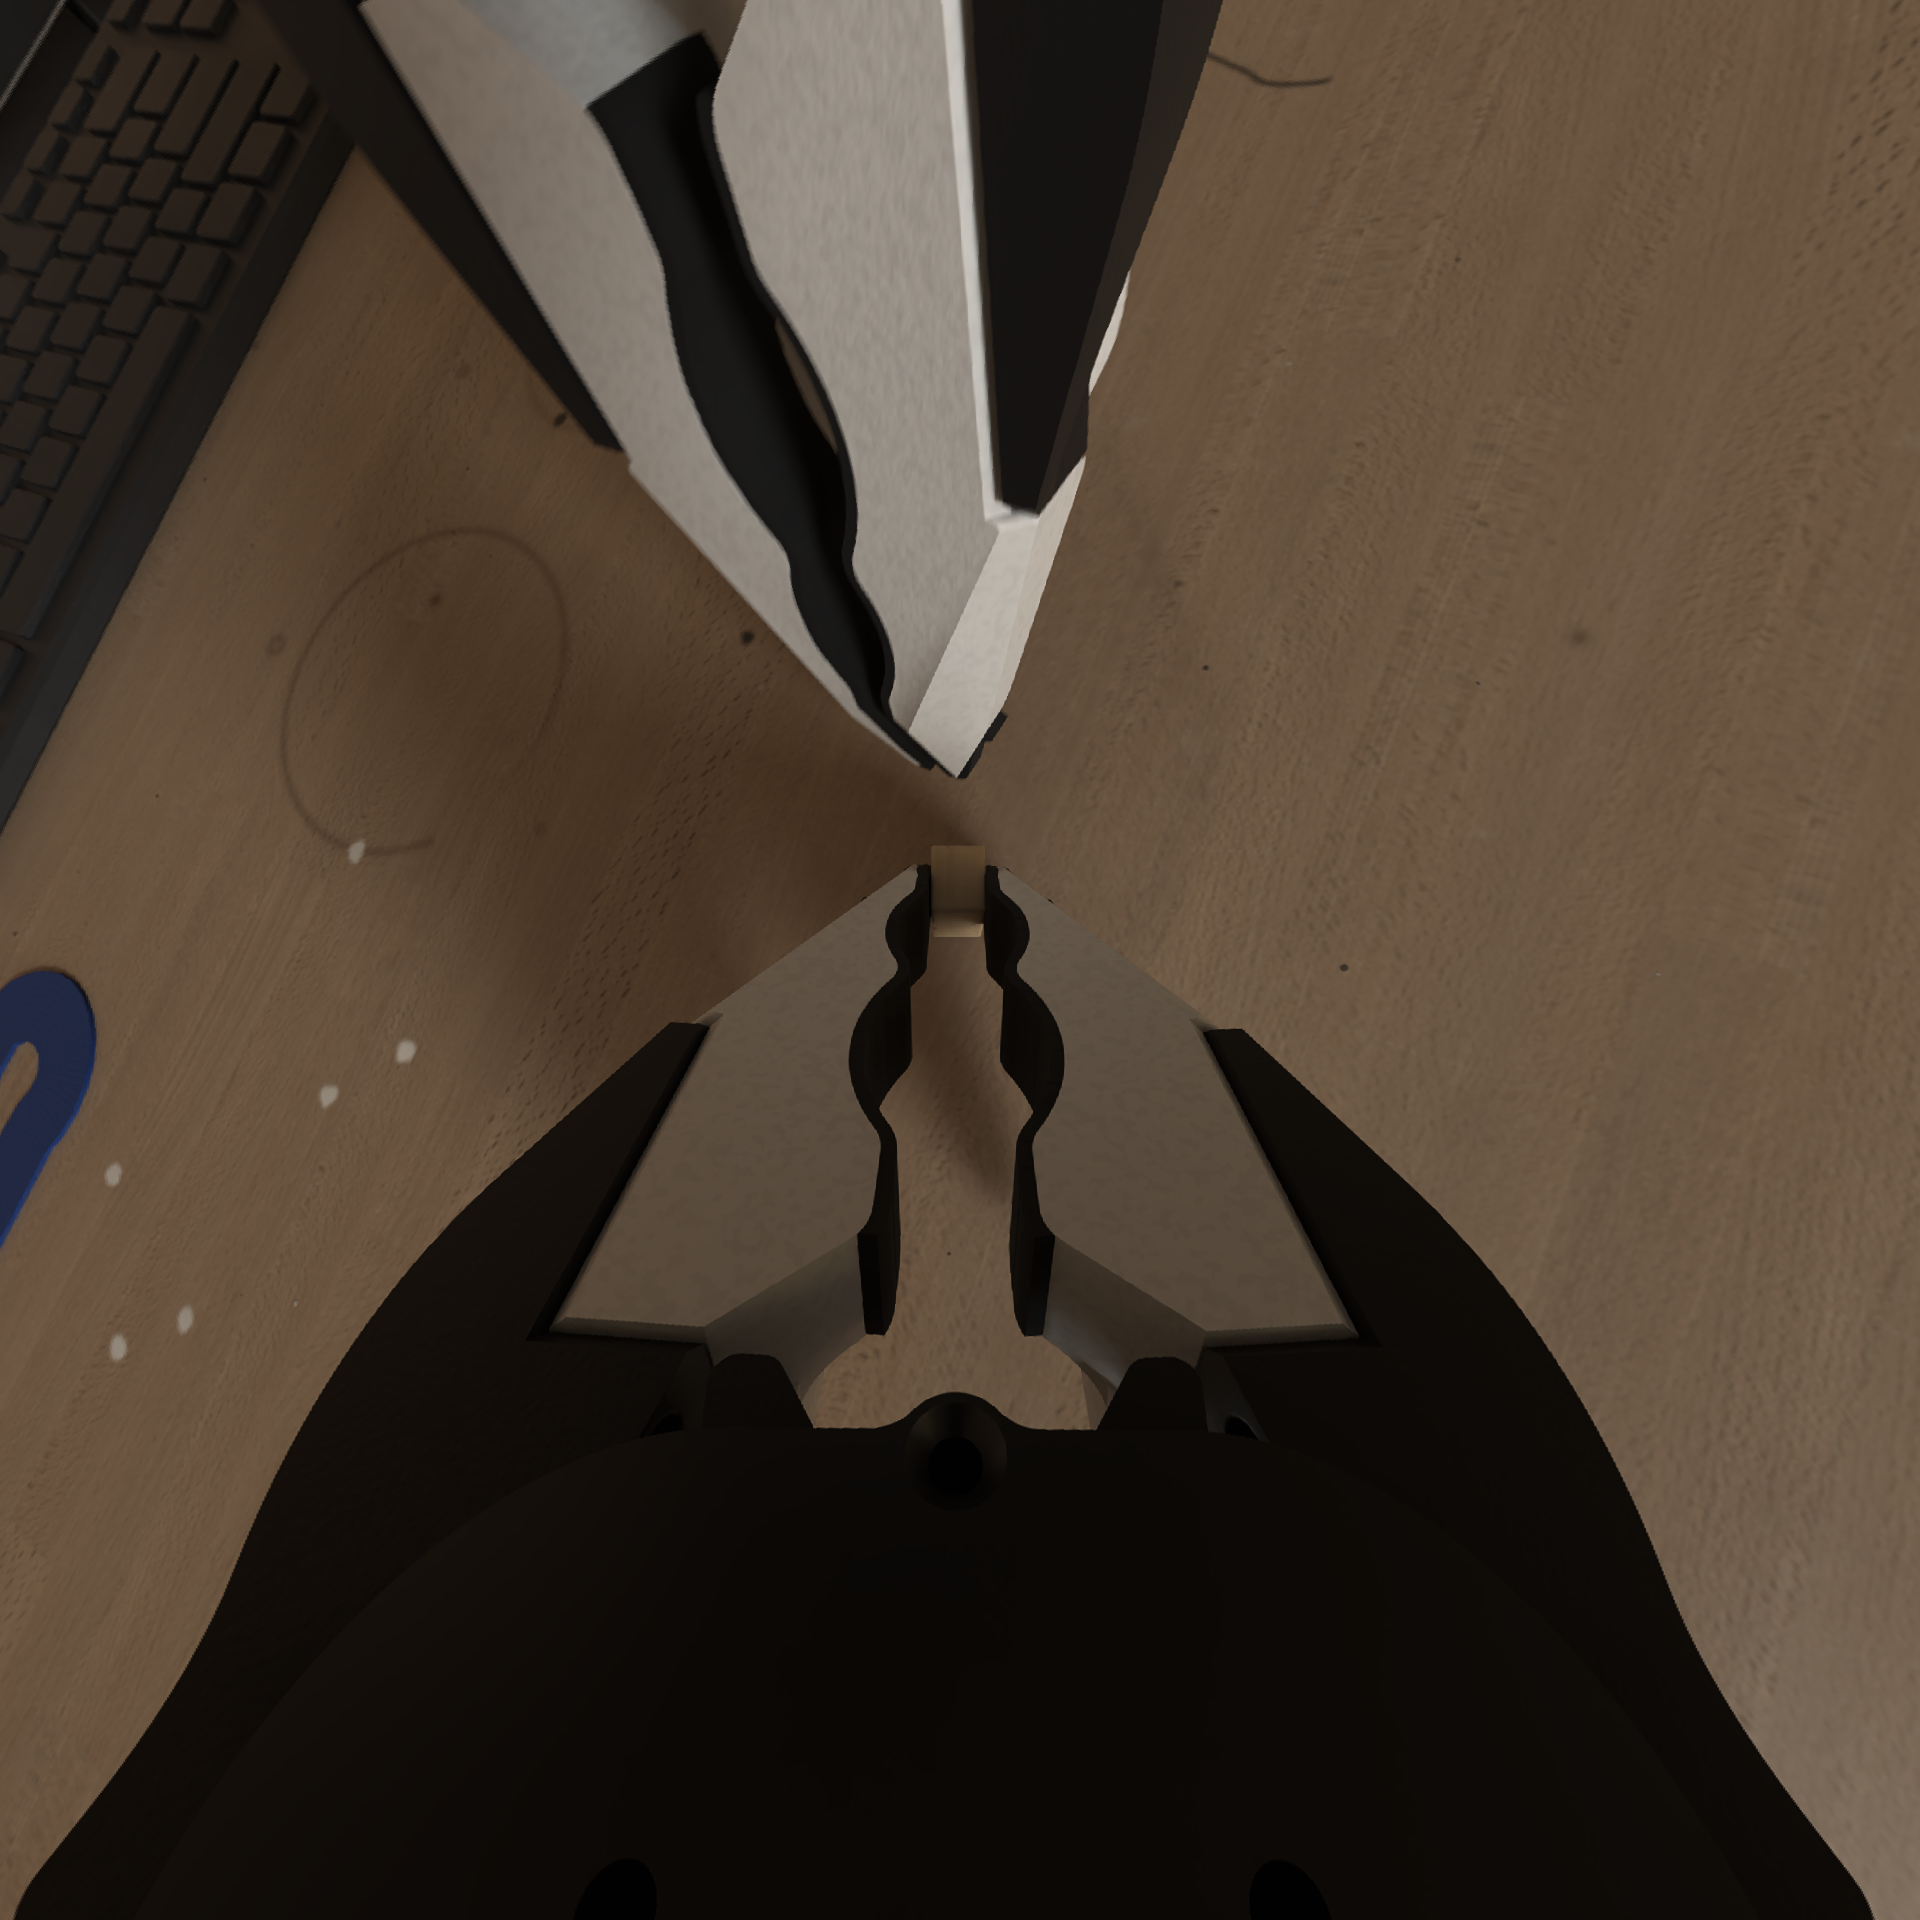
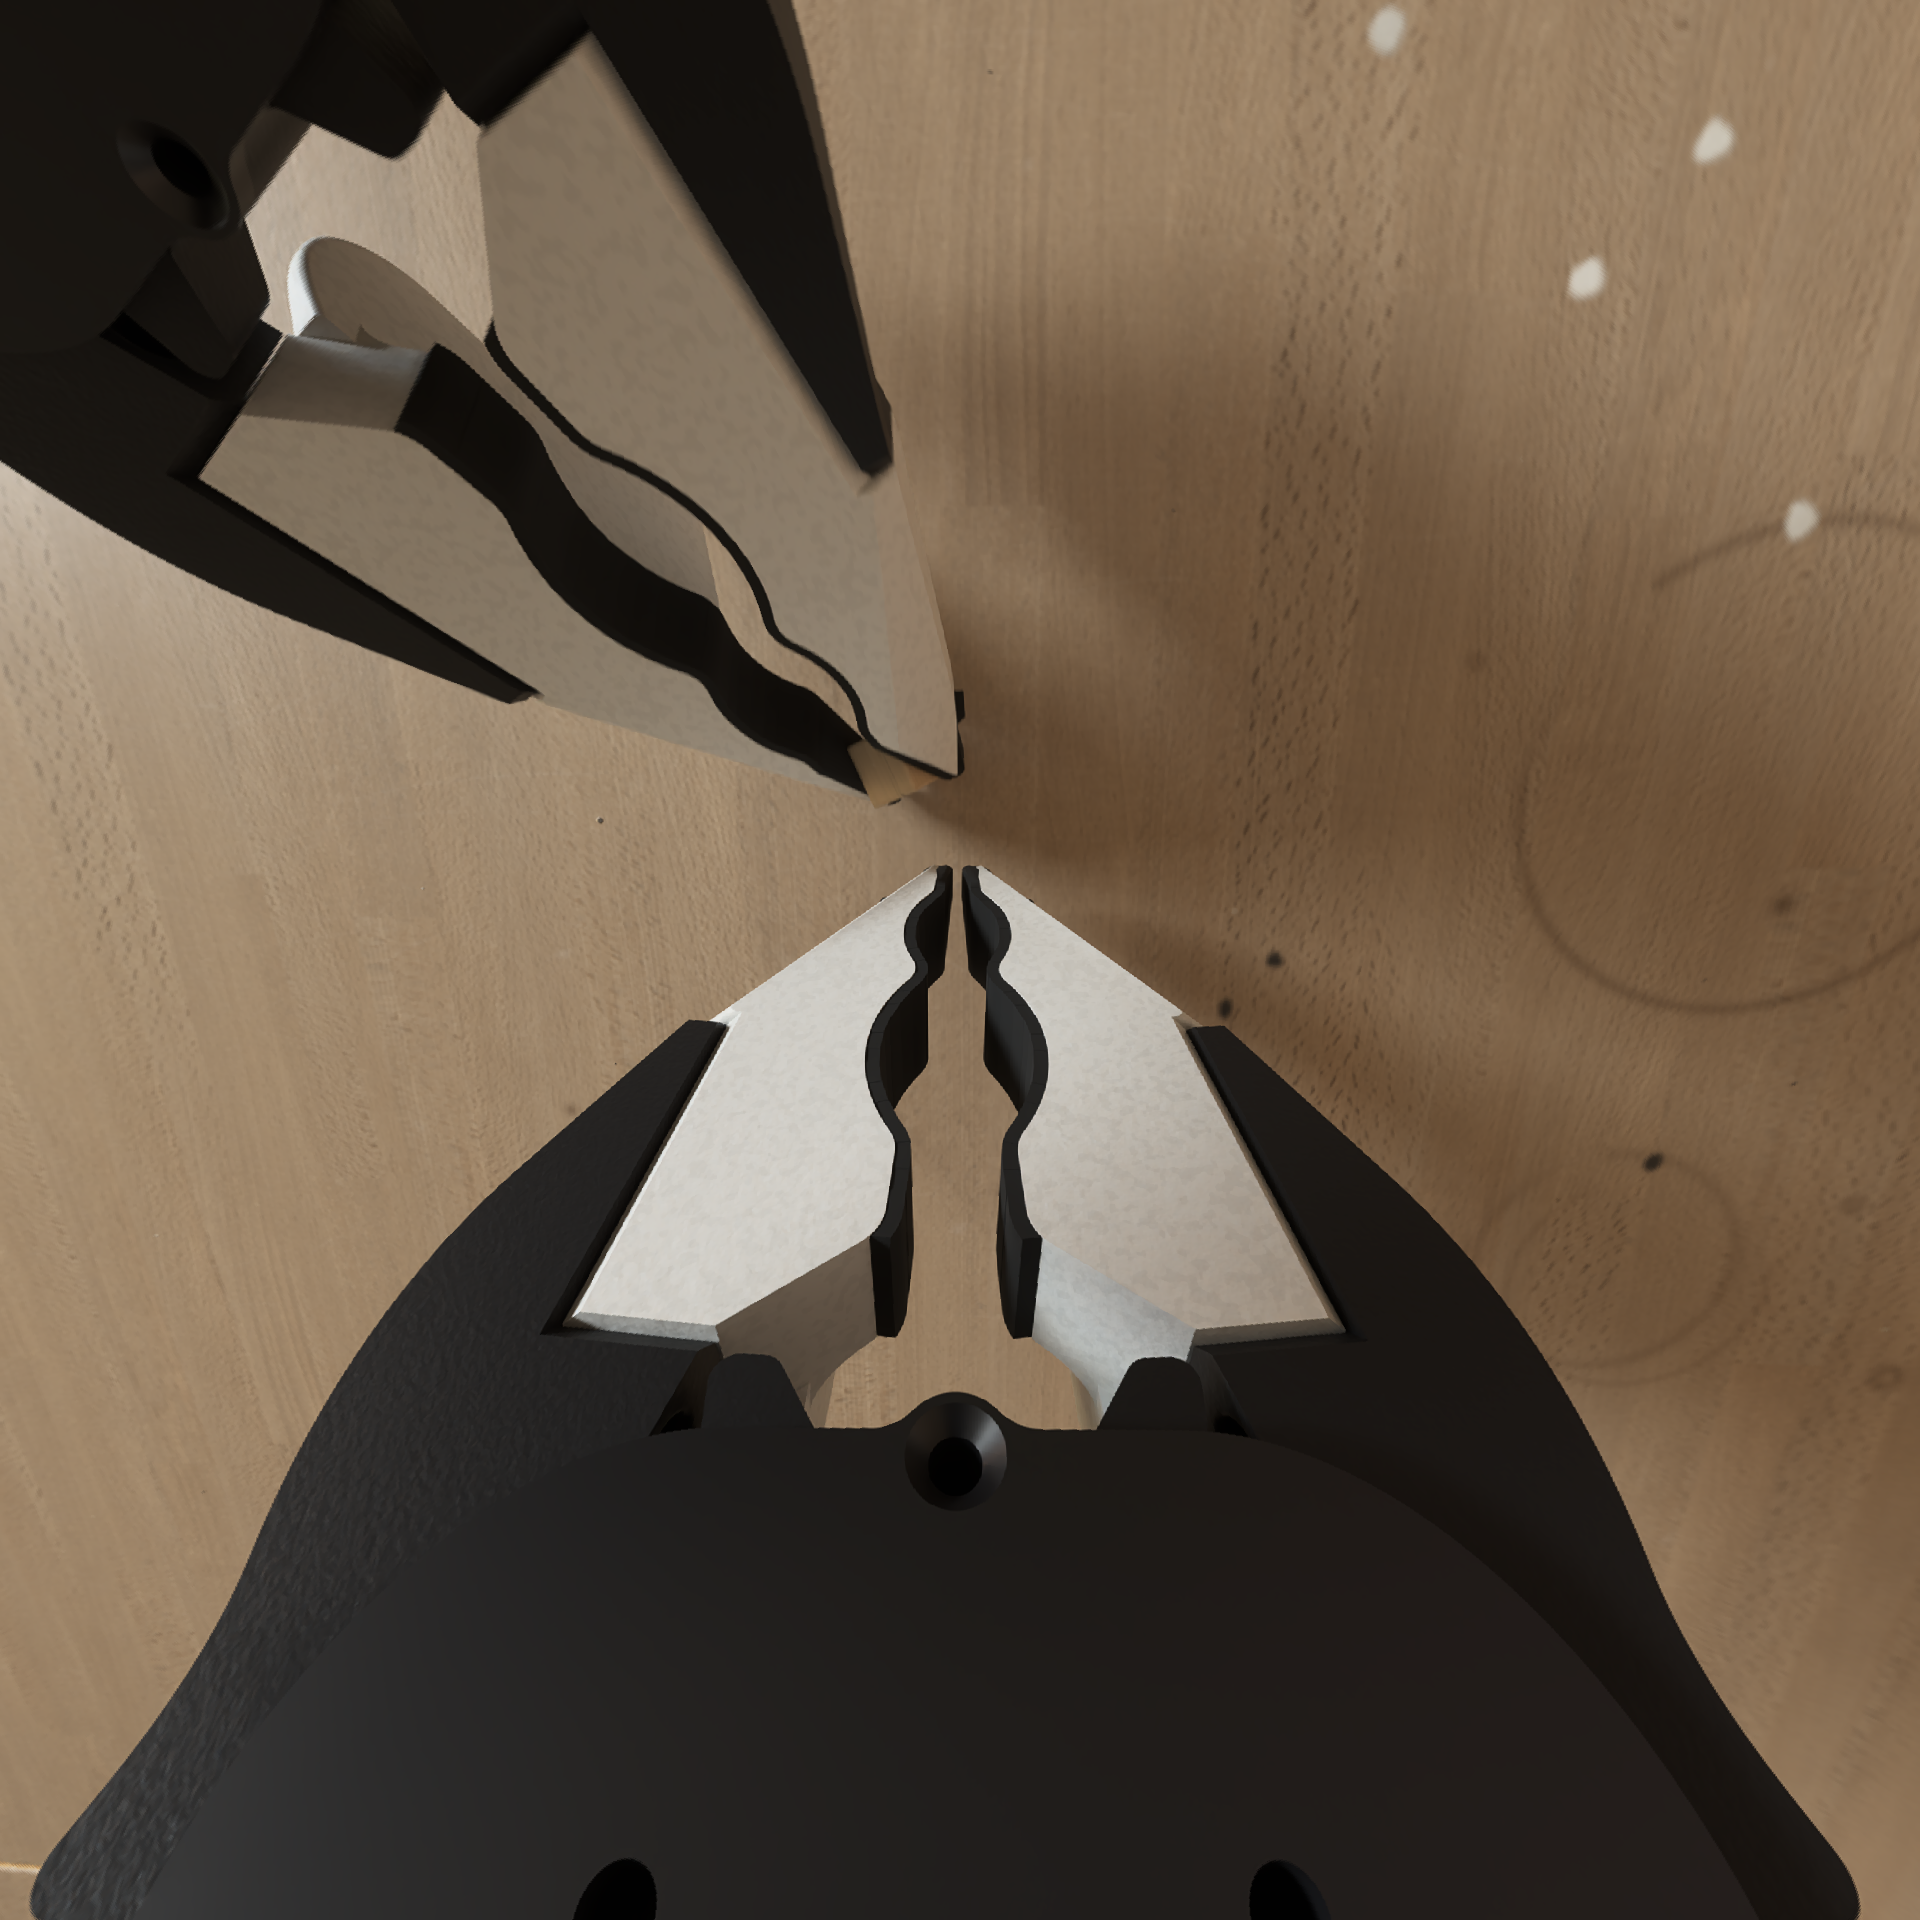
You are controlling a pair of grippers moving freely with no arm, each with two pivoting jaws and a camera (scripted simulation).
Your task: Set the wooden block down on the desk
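Note:
My left gripper is shut on a small pale wooden block, pinched between its fingertips close above the wooden desk. The same gripper shows at the upper left of the right wrist view, with the block sticking out at its tips. My right gripper is shut and empty, its tips nearly touching, pointing down at the desk just short of the left gripper's tips. It also shows at the top of the left wrist view, tip to tip with my left gripper.
A black keyboard lies at the upper left of the left wrist view. A blue flat object sits at the left edge. Faint ring stains and white specks mark the desk.

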